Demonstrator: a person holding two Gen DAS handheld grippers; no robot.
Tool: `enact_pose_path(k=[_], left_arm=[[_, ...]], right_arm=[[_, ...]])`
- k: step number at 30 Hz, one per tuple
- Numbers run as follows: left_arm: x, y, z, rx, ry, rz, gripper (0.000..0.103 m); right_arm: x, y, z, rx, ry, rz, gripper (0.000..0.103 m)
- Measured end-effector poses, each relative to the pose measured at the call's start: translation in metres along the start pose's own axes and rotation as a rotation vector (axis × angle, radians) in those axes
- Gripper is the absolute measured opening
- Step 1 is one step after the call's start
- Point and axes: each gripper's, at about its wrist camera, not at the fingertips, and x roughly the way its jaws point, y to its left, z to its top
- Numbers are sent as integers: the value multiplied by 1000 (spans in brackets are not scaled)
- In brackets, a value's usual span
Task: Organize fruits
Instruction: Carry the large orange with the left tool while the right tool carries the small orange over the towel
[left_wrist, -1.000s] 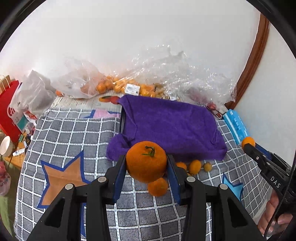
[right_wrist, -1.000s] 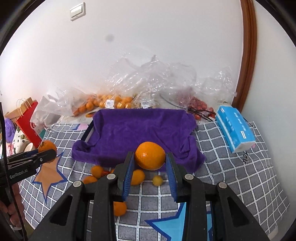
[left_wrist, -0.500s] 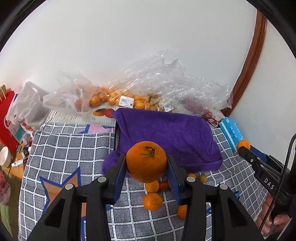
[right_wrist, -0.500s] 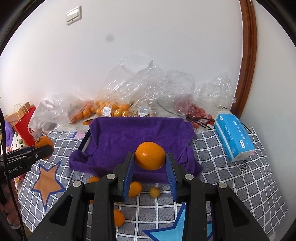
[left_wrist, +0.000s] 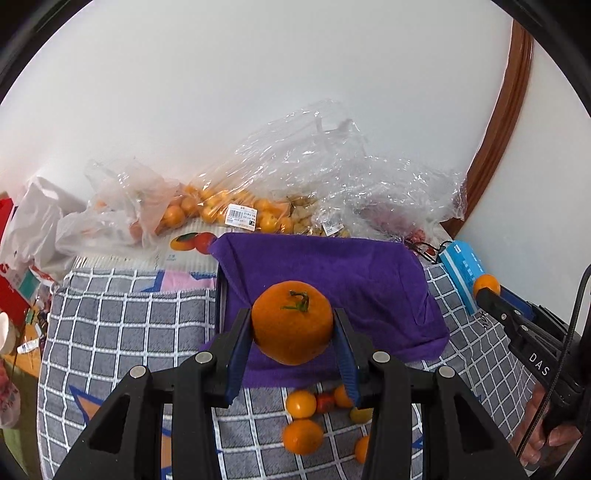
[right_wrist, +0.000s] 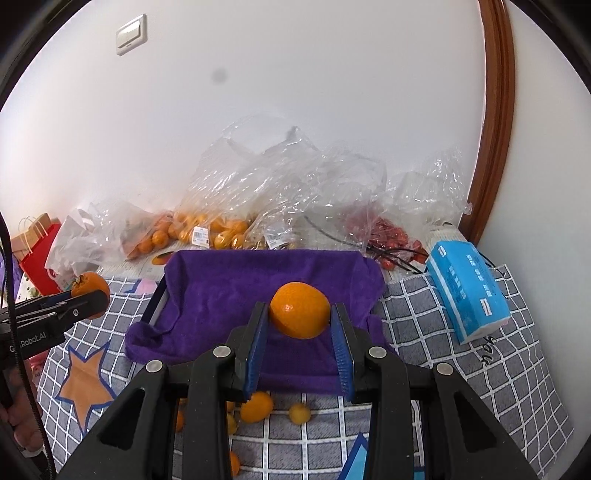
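My left gripper (left_wrist: 292, 334) is shut on a large orange with a green stem (left_wrist: 291, 321), held over the near edge of a tray draped in purple cloth (left_wrist: 325, 273). My right gripper (right_wrist: 299, 325) is shut on a smaller smooth orange (right_wrist: 300, 314) above the same purple cloth (right_wrist: 236, 295). Several small oranges and kumquats (left_wrist: 301, 404) lie loose on the checked blanket in front of the tray, also seen under the right gripper as loose fruit (right_wrist: 256, 406). Each gripper shows at the edge of the other's view, as the right gripper (left_wrist: 487, 291) and the left gripper (right_wrist: 90, 295).
Clear plastic bags of small oranges (left_wrist: 207, 210) and red fruit (right_wrist: 391, 236) are heaped along the wall behind the tray. A blue tissue pack (right_wrist: 467, 288) lies at the right. Red paper bags (right_wrist: 37, 251) stand at the left edge. The grey checked blanket (left_wrist: 122, 325) covers the surface.
Both grippers, each still holding its orange, have moved forward and slightly up towards the purple cloth; the loose fruit has slid lower in both views.
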Motion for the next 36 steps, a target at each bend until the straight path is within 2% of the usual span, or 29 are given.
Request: enact_pose_path(k=[24, 36], left_arm=[[63, 4, 41, -5, 51, 10, 40], [114, 9, 50, -1, 110, 10, 41]], right_arm=[[68, -16, 33, 0, 10, -23, 34], [116, -24, 33, 7, 67, -45, 34]])
